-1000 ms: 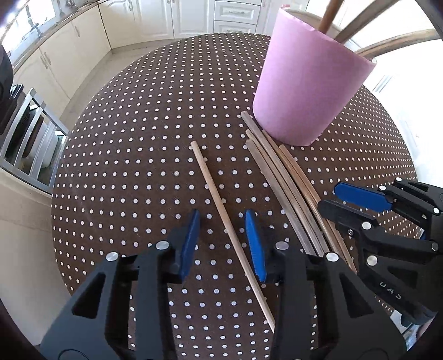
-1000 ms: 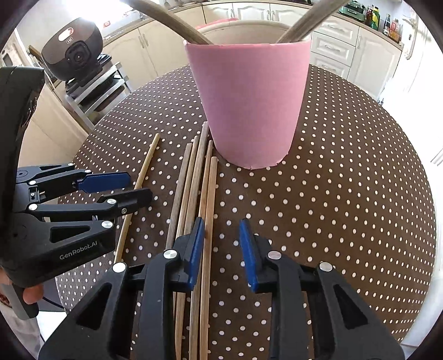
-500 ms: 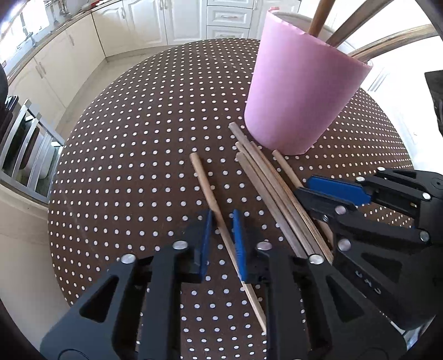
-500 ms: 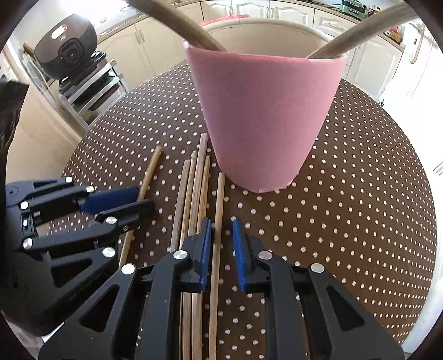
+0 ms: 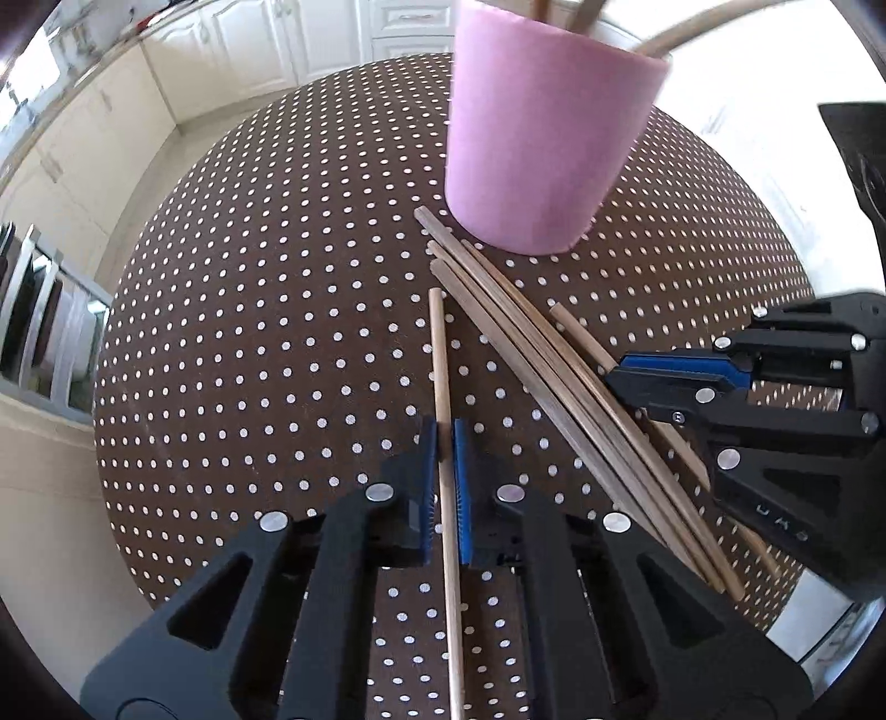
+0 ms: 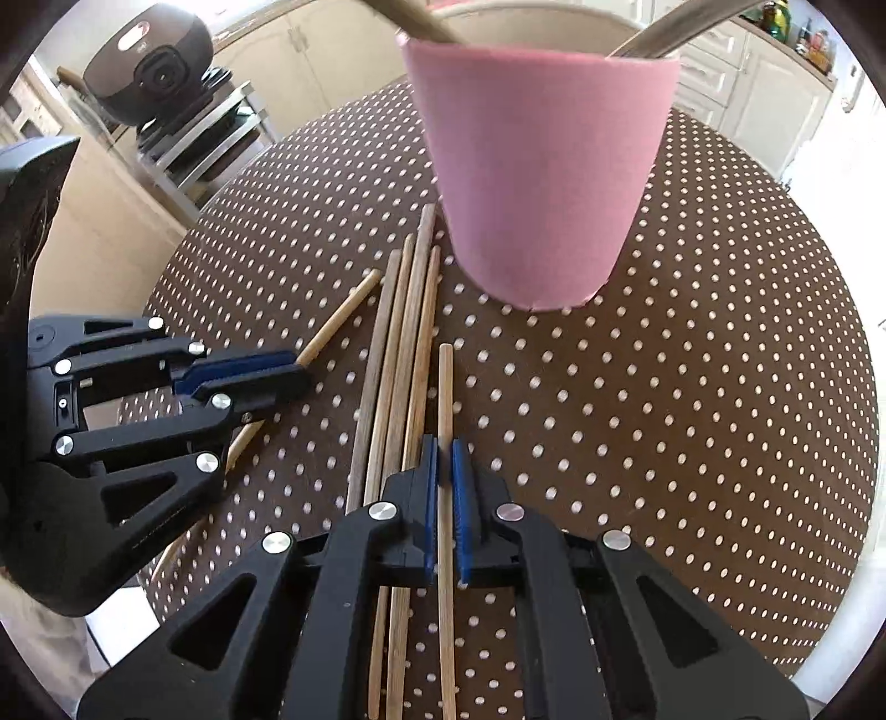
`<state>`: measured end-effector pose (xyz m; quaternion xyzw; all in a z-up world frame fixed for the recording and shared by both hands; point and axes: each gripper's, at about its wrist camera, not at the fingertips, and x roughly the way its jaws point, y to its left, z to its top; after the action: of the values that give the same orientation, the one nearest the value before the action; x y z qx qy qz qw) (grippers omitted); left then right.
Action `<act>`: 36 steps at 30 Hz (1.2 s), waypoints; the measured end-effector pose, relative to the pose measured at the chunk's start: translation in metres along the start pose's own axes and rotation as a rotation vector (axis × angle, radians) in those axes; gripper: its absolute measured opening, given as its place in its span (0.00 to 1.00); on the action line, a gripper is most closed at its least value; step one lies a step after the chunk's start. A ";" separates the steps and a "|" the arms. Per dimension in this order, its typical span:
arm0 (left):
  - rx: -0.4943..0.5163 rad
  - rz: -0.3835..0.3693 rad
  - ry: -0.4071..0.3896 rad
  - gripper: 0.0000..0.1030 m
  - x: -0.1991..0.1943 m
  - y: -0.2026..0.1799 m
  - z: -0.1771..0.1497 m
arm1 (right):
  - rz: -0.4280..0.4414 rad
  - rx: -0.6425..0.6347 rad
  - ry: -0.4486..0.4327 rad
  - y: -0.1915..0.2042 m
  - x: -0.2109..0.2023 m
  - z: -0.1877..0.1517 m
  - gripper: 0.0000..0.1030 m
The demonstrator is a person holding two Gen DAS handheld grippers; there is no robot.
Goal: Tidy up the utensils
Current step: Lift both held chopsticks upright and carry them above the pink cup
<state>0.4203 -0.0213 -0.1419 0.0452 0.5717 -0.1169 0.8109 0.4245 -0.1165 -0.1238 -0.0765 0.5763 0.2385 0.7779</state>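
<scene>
A pink cup [image 5: 548,138] [image 6: 542,177] stands on the dotted table with wooden handles [image 6: 681,27] sticking out of it. Several chopsticks [image 5: 526,354] [image 6: 404,332] lie in a loose bundle in front of it. My left gripper [image 5: 443,437] is closing its last bit, and its blue pads press on a single pale chopstick [image 5: 440,360] lying left of the bundle. My right gripper [image 6: 444,448] is closing likewise, pads pressing on another pale chopstick [image 6: 444,387] at the bundle's right side. Each gripper shows in the other's view: right [image 5: 614,379], left [image 6: 299,376].
The round table [image 5: 277,332] wears a brown cloth with white dots; its edge curves close behind both grippers. A metal rack [image 5: 44,332] stands off the table's left side, holding a dark round appliance [image 6: 149,72]. White kitchen cabinets [image 5: 249,50] line the far wall.
Both grippers went from open to shut, each closing on one chopstick. The left chopstick swung from slanted to straight between the pads; the right one slid apart from the bundle.
</scene>
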 end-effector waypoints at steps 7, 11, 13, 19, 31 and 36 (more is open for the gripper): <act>-0.001 0.017 0.013 0.08 0.006 0.000 0.015 | -0.010 0.014 -0.014 -0.002 0.006 0.011 0.05; -0.017 0.015 0.017 0.08 0.011 0.001 0.029 | 0.000 0.027 -0.008 0.001 0.011 0.019 0.06; -0.011 0.021 0.008 0.07 0.012 -0.001 0.031 | -0.002 0.026 -0.010 0.002 0.012 0.020 0.06; -0.013 0.015 -0.054 0.05 -0.001 -0.006 0.013 | -0.015 0.037 -0.084 0.004 0.000 0.013 0.04; -0.017 -0.036 -0.381 0.05 -0.128 -0.023 -0.028 | -0.002 -0.004 -0.362 0.027 -0.104 -0.013 0.04; -0.022 -0.003 -0.530 0.05 -0.171 -0.034 -0.048 | -0.011 -0.014 -0.504 0.036 -0.147 -0.029 0.04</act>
<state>0.3133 -0.0208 0.0039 0.0033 0.3406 -0.1193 0.9326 0.3503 -0.1381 0.0100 -0.0231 0.3621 0.2498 0.8977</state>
